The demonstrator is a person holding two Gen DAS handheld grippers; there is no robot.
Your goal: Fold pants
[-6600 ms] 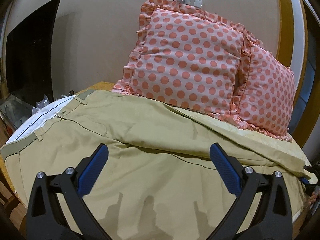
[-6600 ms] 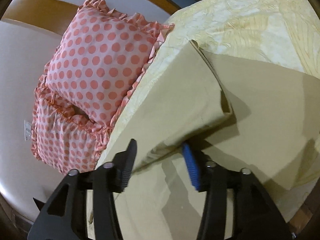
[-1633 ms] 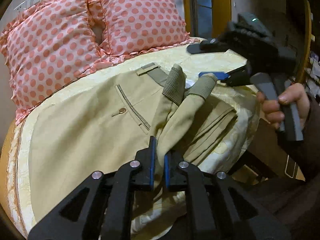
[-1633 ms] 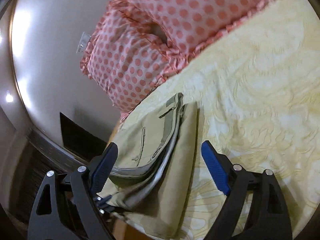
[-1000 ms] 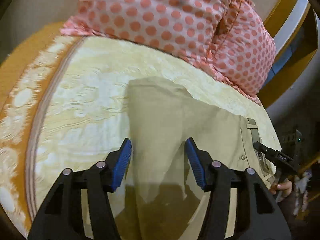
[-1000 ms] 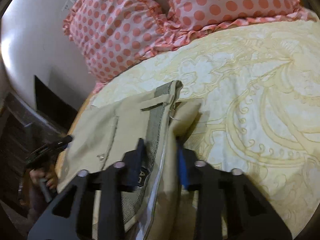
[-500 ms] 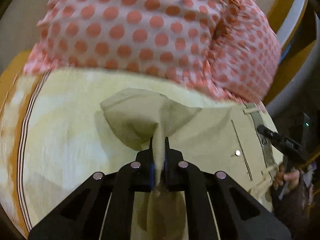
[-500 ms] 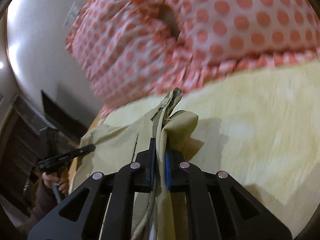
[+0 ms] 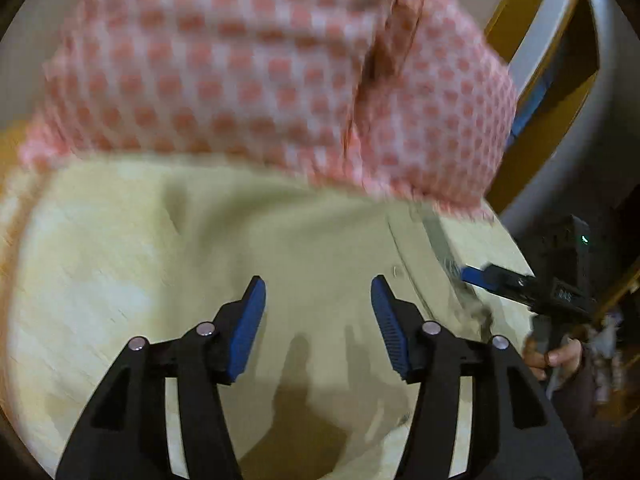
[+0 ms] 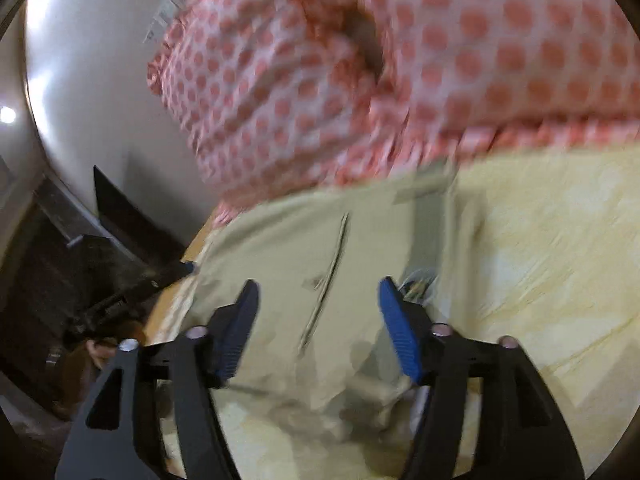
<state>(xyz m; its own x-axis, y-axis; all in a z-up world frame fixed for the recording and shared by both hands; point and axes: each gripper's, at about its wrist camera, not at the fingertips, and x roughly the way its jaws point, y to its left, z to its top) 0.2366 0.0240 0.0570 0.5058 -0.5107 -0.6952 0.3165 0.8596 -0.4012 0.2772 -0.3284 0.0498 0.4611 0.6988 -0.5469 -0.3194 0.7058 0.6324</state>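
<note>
The khaki pants (image 9: 312, 236) lie folded flat on the yellow bedspread (image 9: 84, 256), just in front of the pillows. In the right wrist view the pants (image 10: 296, 240) show a back pocket slit and the waistband at the right. My left gripper (image 9: 318, 298) is open and empty above the fold's left part. My right gripper (image 10: 318, 300) is open and empty above the pocket end; it also shows in the left wrist view (image 9: 492, 280) at the waistband. Both views are blurred.
Two pink polka-dot pillows (image 9: 260, 80) stand right behind the pants. The bed's edge (image 10: 172, 300) runs left of the pants, with a dark cabinet (image 10: 120, 216) beyond it. A wooden frame (image 9: 516, 12) rises at the right.
Both grippers have opened and let go of the pants. The lifted fabric has dropped flat close to the pillows.
</note>
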